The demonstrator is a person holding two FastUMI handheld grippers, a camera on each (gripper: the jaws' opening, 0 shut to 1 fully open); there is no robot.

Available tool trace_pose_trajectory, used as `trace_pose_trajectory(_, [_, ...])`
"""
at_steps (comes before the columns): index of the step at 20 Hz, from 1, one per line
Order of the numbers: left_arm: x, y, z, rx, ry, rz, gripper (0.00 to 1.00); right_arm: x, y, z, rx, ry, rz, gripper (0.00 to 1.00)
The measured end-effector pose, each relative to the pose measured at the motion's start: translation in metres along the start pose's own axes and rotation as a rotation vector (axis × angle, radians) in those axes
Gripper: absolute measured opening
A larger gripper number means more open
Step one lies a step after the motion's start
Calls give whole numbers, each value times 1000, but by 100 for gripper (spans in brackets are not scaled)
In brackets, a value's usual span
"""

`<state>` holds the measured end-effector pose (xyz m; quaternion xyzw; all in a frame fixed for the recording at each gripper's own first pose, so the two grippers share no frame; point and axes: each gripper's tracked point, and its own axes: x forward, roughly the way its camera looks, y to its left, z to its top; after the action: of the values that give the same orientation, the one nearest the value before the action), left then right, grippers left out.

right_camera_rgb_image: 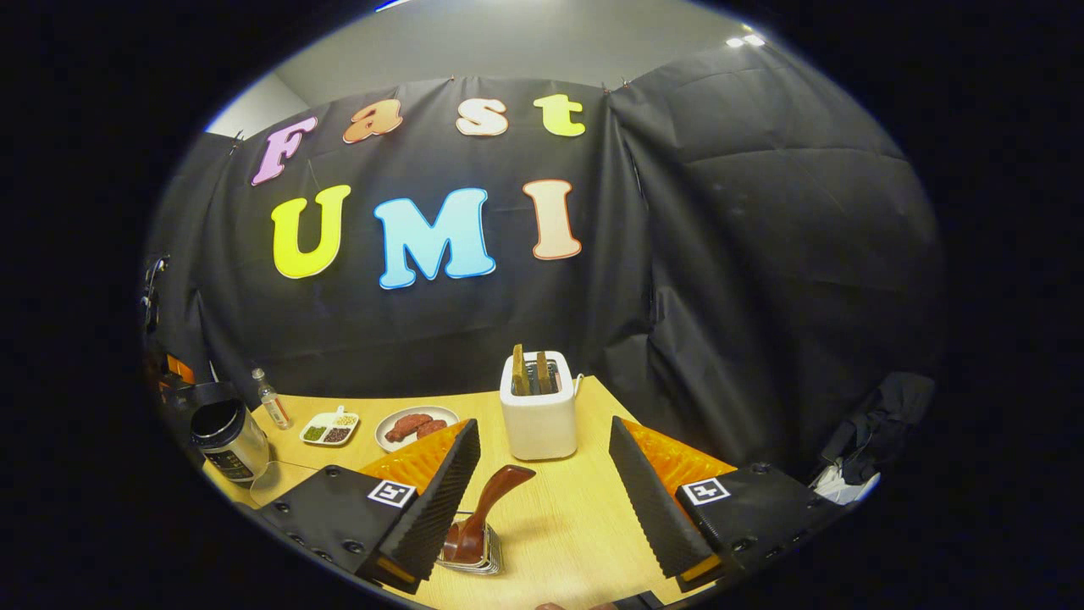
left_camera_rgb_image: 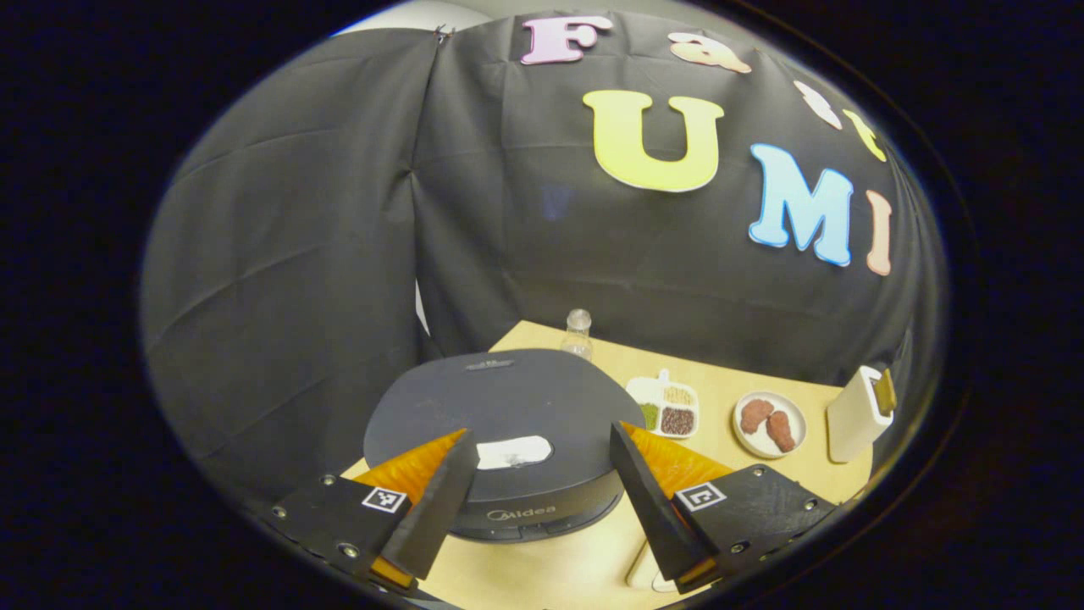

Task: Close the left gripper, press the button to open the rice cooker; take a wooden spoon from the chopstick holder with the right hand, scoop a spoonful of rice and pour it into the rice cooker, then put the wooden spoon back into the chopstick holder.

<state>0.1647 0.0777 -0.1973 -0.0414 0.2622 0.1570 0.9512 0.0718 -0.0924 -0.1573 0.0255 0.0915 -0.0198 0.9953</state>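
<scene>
Rice cooker [left_camera_rgb_image: 508, 440] sits on the wooden table [left_camera_rgb_image: 728, 390] straight ahead of the left gripper [left_camera_rgb_image: 538, 487], its dark lid down and the pale button patch [left_camera_rgb_image: 514, 451] lying between the two spread fingers. That gripper is wide open, so the step in hand looks like the very first: bring the fingers together, then push down on the button with the joined tips, squarely and without sliding off toward the lid's edge. The right gripper [right_camera_rgb_image: 542, 483] is likewise spread and holds nothing; just beyond its left finger a wooden spoon [right_camera_rgb_image: 483, 517] stands tilted in a small clear holder [right_camera_rgb_image: 478, 555]. The left gripper view gives the cooker's lid and button close up, with a sectioned dish of grains [left_camera_rgb_image: 665, 408] and a plate [left_camera_rgb_image: 769, 424] beyond. The right gripper view adds the white chopstick holder [right_camera_rgb_image: 539, 407] with wooden handles poking up, a small bottle [right_camera_rgb_image: 271, 400] and a dark jar [right_camera_rgb_image: 227, 436] far left.
</scene>
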Motion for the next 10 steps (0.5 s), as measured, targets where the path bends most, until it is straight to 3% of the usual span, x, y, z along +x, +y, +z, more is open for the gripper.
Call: trace_pose_trajectory(10, [8, -1, -38, 40, -7, 5, 98, -1, 13, -15, -10, 35, 47, 98])
